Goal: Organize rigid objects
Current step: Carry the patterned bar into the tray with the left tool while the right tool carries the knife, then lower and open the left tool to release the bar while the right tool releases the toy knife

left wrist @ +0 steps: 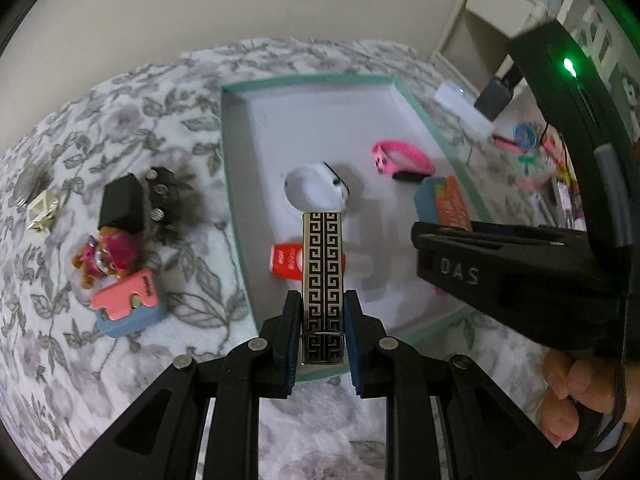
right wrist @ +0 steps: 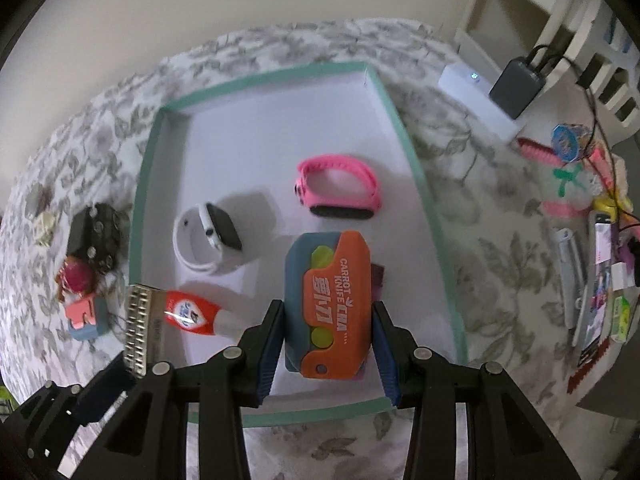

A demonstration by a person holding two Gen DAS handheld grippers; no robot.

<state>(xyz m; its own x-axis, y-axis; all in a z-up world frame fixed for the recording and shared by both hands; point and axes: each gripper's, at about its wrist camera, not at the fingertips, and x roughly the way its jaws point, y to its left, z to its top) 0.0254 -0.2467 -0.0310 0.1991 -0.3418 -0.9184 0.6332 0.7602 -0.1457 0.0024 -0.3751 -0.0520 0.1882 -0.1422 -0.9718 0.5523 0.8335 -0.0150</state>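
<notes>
Closest to me, the left gripper [left wrist: 322,320] is clamped on a slim lighter with a black-and-silver key pattern [left wrist: 323,276], its pads pressed to both long sides, and it hangs over the near-left corner of the shallow teal-edged box [right wrist: 416,168]. Beside it the right gripper [right wrist: 326,344] holds an orange-and-blue carrot knife toy [right wrist: 328,308] between its fingers, above the near part of the box floor. Part of a hand [left wrist: 568,396] shows on the right gripper's handle.

Inside the box, just past the lighter, lies a small red-and-white tube [right wrist: 192,314]. Further in sits a white smartwatch [right wrist: 208,238], and beyond it to the right a pink fitness band [right wrist: 340,190].

Out on the floral bedspread [left wrist: 120,128], left of the box, are a pink-and-blue carrot knife toy [left wrist: 128,306], a little bear figure [left wrist: 106,260], a black box [left wrist: 122,204] and a dark fluffy ornament [left wrist: 170,204]. Far right, near the white shelf, a white power bank [right wrist: 480,100] carries a grey charger [right wrist: 516,86].
</notes>
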